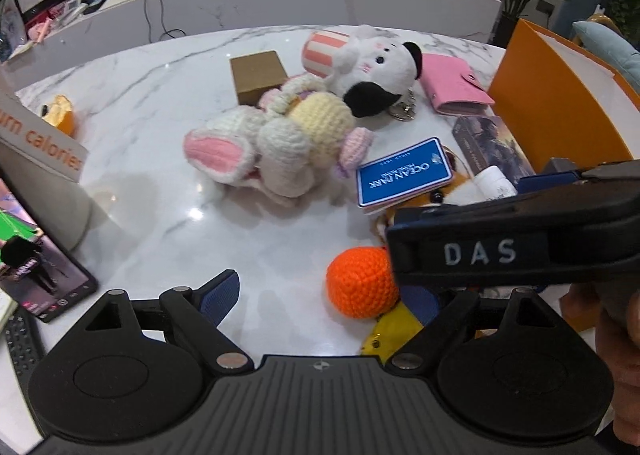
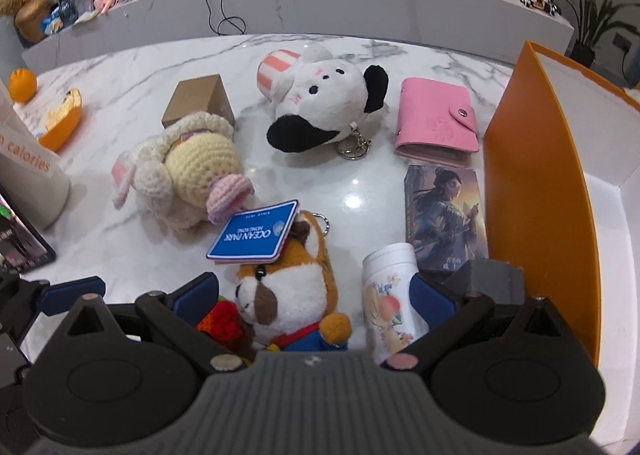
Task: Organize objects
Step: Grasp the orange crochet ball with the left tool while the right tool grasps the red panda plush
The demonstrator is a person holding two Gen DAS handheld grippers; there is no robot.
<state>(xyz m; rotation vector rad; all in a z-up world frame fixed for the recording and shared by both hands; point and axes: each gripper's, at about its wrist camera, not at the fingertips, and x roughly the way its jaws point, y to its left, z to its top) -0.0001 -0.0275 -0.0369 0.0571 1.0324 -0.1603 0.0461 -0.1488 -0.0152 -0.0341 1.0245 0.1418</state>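
Observation:
In the left wrist view, my left gripper (image 1: 320, 299) stands open low over the marble table (image 1: 152, 103). An orange crochet ball (image 1: 360, 283) lies just inside its right finger, on a yellow toy (image 1: 384, 335). The right gripper's black body (image 1: 516, 243) crosses in front and hides that finger. In the right wrist view, my right gripper (image 2: 314, 295) is open, its fingers either side of a brown-and-white plush dog (image 2: 288, 295) and a white peach-print bottle (image 2: 390, 295). A blue card (image 2: 254, 233) rests on the dog's head. An open orange-walled box (image 2: 532, 159) stands at the right.
Further back lie a crochet bunny (image 2: 188, 175), a black-and-white plush with a keyring (image 2: 324, 107), a pink wallet (image 2: 436, 123), a brown box (image 2: 200, 99) and an illustrated box (image 2: 444, 211). Orange peel (image 2: 60, 123), a white carton (image 1: 36, 159) and a tablet (image 1: 36, 271) are at the left.

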